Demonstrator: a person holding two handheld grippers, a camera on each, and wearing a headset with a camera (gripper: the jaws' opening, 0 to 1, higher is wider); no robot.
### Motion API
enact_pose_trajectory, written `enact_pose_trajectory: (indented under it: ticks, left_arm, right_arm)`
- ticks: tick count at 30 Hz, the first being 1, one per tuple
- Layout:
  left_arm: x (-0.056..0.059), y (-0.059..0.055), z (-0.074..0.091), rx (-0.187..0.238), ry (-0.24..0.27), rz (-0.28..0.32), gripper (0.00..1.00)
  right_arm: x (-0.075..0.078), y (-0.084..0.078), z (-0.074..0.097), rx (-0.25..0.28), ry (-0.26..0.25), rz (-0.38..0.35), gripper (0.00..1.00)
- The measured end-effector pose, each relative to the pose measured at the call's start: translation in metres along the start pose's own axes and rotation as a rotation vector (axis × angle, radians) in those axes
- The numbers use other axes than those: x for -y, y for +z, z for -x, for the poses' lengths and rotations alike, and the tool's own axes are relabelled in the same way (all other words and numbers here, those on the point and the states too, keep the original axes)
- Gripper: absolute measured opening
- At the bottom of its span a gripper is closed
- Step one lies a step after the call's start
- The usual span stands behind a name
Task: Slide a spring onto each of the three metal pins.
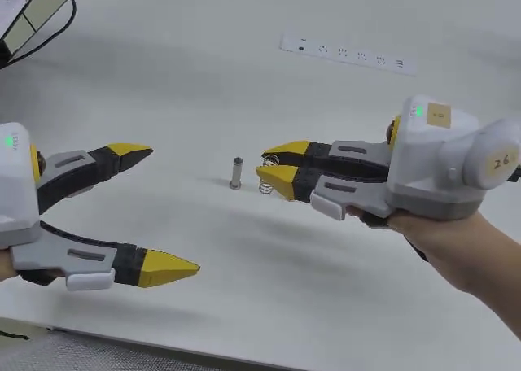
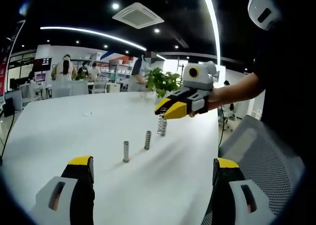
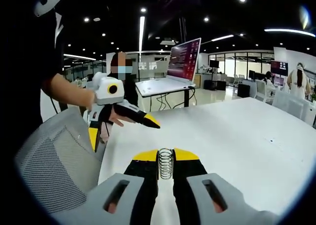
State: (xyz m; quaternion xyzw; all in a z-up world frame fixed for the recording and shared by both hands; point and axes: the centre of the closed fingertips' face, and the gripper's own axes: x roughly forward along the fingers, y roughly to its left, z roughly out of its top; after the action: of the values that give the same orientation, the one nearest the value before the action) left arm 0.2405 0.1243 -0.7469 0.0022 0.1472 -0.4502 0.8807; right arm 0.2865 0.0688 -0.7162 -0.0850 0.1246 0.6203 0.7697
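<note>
A bare metal pin [image 1: 237,173] [image 2: 126,151] stands upright on the white table [image 1: 244,86]. Just right of it a spring [image 1: 266,188] sits on the table; the left gripper view shows it wrapped around a second pin [image 2: 147,139]. My right gripper [image 1: 275,163] [image 3: 166,156] is shut on another spring [image 1: 271,160] [image 3: 166,163] [image 2: 161,125], which hangs from its yellow tips just past the sprung pin. Whether a pin stands under it is hidden. My left gripper [image 1: 163,208] [image 2: 153,162] is open and holds nothing, a hand's width left of the bare pin.
A white power strip [image 1: 350,55] lies at the table's far side, and a black cable [image 1: 57,21] loops in the far left corner. The table's near edge [image 1: 163,342] runs below the left gripper. A grey mesh chair [image 2: 261,151] stands beside the table.
</note>
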Motion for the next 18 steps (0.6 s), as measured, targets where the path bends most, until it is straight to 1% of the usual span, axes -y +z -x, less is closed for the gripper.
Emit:
enact_pose_trajectory:
  ticks: [5, 7, 8, 14, 16, 18]
  left_arm:
    - [0.001, 0.000, 0.002, 0.002, -0.001, 0.017, 0.98]
    - [0.002, 0.000, 0.003, 0.004, -0.001, 0.016, 0.98]
    - [0.002, -0.002, 0.003, -0.002, -0.001, 0.017, 0.98]
    - [0.001, -0.002, 0.003, -0.001, 0.007, 0.021, 0.98]
    - [0.001, -0.002, 0.003, -0.001, 0.009, 0.020, 0.98]
    - [0.000, -0.001, 0.003, -0.001, 0.011, 0.020, 0.98]
  right_arm:
    - [0.011, 0.003, -0.006, 0.018, -0.022, -0.033, 0.08]
    - [0.016, 0.003, -0.009, 0.017, -0.034, -0.036, 0.08]
    - [0.018, 0.004, -0.011, 0.013, -0.038, -0.033, 0.08]
    - [0.024, 0.010, -0.020, 0.019, -0.033, -0.029, 0.08]
    - [0.029, 0.012, -0.023, 0.028, -0.038, -0.044, 0.08]
    - [0.032, 0.012, -0.026, 0.023, -0.043, -0.040, 0.07]
